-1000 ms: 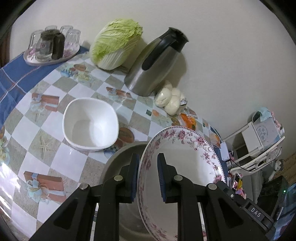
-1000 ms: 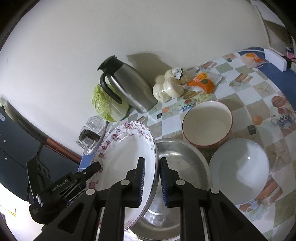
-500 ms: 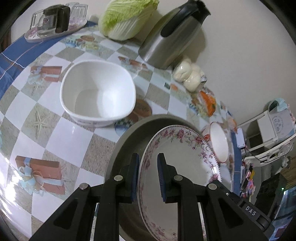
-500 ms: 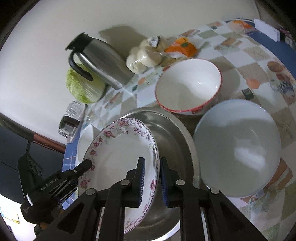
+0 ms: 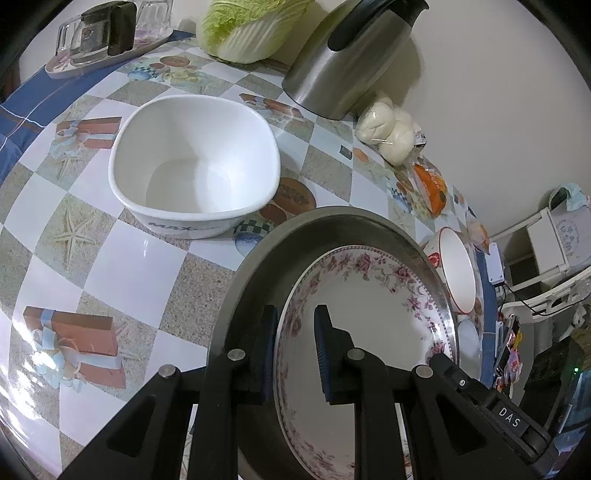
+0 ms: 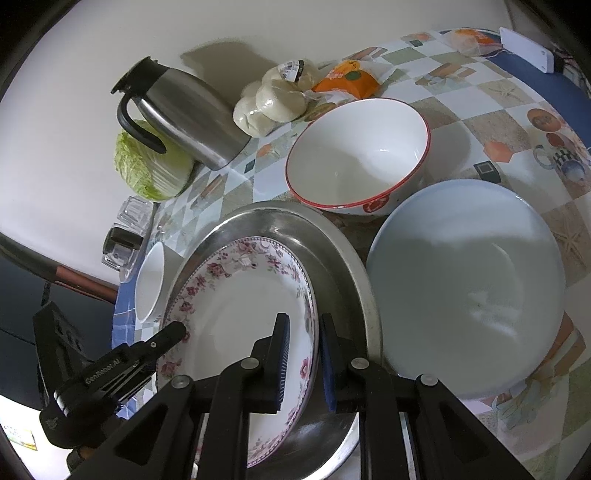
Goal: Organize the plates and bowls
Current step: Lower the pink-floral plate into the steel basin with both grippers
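Note:
A white plate with a pink floral rim (image 5: 373,306) (image 6: 236,314) lies low inside a steel basin (image 5: 258,258) (image 6: 332,243). My left gripper (image 5: 293,347) is shut on the plate's left rim. My right gripper (image 6: 301,354) is shut on its right rim. A square white bowl (image 5: 192,162) (image 6: 149,280) stands left of the basin. A round white bowl with a red rim (image 6: 358,155) (image 5: 458,273) stands behind the basin on the right. A pale blue plate (image 6: 465,288) lies right of the basin.
A steel thermos jug (image 5: 351,55) (image 6: 181,114), a cabbage (image 5: 251,26) (image 6: 147,166), bagged buns (image 5: 388,129) (image 6: 273,99) and an orange packet (image 6: 347,79) stand along the wall. A tray of glasses (image 5: 107,33) is at the far left.
Both grippers have carried the floral plate down from a tilted hold above the table into the steel basin. The views have come closer to the table.

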The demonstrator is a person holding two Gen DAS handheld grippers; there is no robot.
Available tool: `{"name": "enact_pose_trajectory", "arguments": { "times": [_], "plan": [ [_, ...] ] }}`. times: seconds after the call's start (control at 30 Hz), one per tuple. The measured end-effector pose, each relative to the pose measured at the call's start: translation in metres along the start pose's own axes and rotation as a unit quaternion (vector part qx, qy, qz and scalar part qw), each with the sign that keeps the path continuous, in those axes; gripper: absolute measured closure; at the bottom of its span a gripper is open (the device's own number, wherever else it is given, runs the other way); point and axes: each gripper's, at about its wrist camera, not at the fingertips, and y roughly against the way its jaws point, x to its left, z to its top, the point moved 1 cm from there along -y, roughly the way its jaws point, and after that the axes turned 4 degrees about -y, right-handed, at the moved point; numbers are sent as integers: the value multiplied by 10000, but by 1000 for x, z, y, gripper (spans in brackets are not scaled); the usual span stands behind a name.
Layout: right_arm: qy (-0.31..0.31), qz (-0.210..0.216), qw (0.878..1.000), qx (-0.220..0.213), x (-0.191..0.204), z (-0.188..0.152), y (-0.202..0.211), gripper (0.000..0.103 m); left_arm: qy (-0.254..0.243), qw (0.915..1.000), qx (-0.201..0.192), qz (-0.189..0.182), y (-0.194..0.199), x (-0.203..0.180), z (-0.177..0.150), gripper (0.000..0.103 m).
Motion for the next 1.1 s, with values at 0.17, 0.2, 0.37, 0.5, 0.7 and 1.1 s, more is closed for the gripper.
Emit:
{"name": "enact_pose_trajectory", "arguments": {
  "times": [0.17, 0.2, 0.37, 0.5, 0.7, 1.1],
  "plan": [
    [145, -148, 9998, -18, 4, 0, -2, 85, -78, 9999, 12, 96, -4, -2, -1, 84],
    [179, -193, 9997, -21, 5, -1, -2, 85, -112, 9998, 5, 135, -5, -3, -1, 84],
    [428, -489, 9979, -66, 12, -3, -4, 85, -231, 9994, -9, 265, -6, -6, -2, 84],
    [525, -589, 9968, -95, 13, -3, -4, 85, -296, 9990, -28, 334, -6, -7, -2, 84],
    [737, -840, 9937, -130, 17, -5, -6, 87, -463, 9975, -21, 536, -8, -11, -2, 84],
    [888, -1106, 9897, -173, 20, -5, -6, 89, -536, 9965, 5, 643, -8, -11, -2, 81]
  ]
}}
